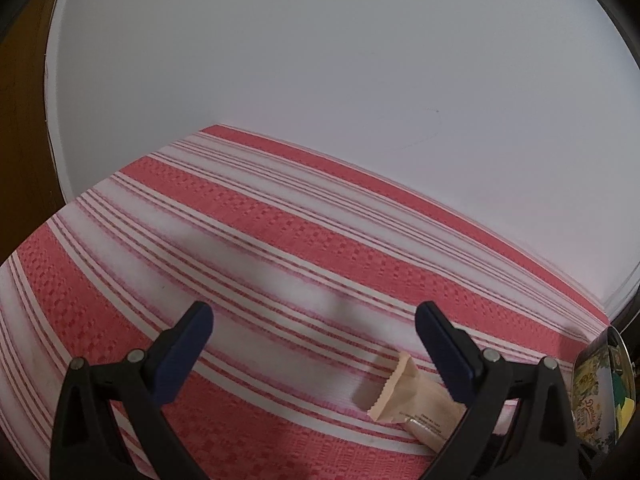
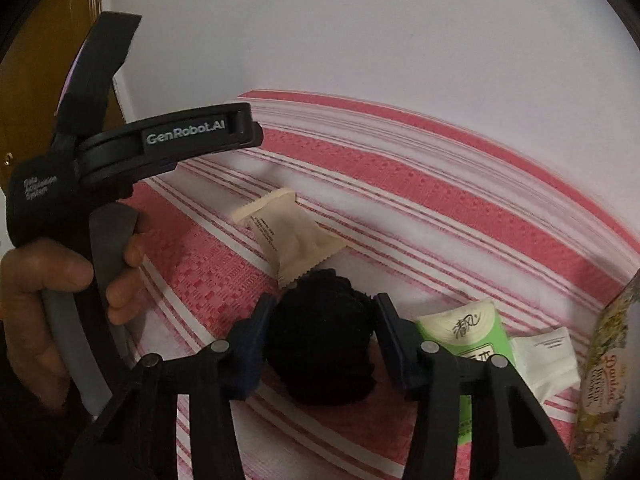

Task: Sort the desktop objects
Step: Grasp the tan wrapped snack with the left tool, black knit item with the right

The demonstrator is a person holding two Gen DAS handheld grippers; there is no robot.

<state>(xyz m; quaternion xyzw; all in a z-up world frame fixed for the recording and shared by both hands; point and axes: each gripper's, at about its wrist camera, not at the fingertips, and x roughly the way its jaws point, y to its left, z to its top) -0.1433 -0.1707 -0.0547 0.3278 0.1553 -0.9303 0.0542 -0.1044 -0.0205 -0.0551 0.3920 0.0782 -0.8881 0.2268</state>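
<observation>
My left gripper [image 1: 314,322] is open and empty above the red-and-white striped cloth [image 1: 280,232]. A beige snack packet [image 1: 404,398] lies just below its right finger. In the right wrist view my right gripper [image 2: 324,312] has its jaws on both sides of a black fuzzy object [image 2: 324,336] and appears shut on it. The beige packet [image 2: 288,236] lies just beyond the black object. A green tissue pack [image 2: 472,336] and a white packet [image 2: 544,356] lie to its right. The left gripper's body [image 2: 160,144] and the hand holding it are at the left.
A decorated tin [image 2: 608,368] stands at the right edge; it also shows in the left wrist view [image 1: 600,392]. A white wall [image 1: 320,60] rises behind the table. A brown wooden door [image 2: 52,40] is at the far left.
</observation>
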